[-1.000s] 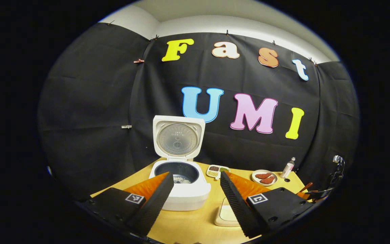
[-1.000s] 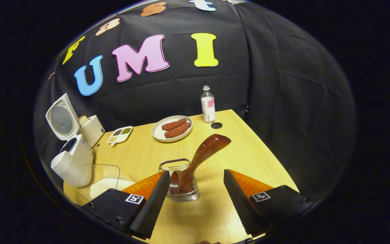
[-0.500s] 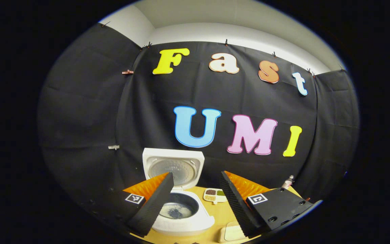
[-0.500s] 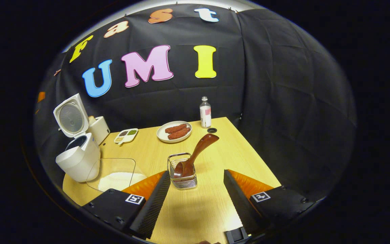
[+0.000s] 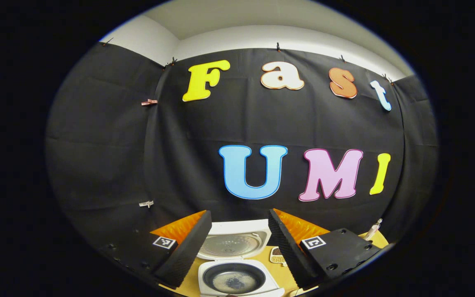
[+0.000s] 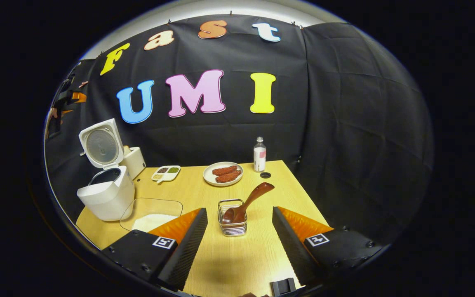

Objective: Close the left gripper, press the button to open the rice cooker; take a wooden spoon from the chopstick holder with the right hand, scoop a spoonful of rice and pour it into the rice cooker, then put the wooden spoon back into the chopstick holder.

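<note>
Between the wide right tongs, beyond them, the wooden spoon rests in the chopstick holder.

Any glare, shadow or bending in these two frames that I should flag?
Left gripper view: strong fisheye bending along the wall's top edge; the cooker sits low, cut by the bottom edge; its pot bottom looks hazy. Right gripper view: sharp and evenly lit; a soft shadow falls on the table between the right tool's fingers; the holder and spoon read clearly.

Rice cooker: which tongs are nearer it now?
Left. The left tongs hover just above the open rice cooker; the right tongs sit across the table, facing the chopstick holder.
</note>
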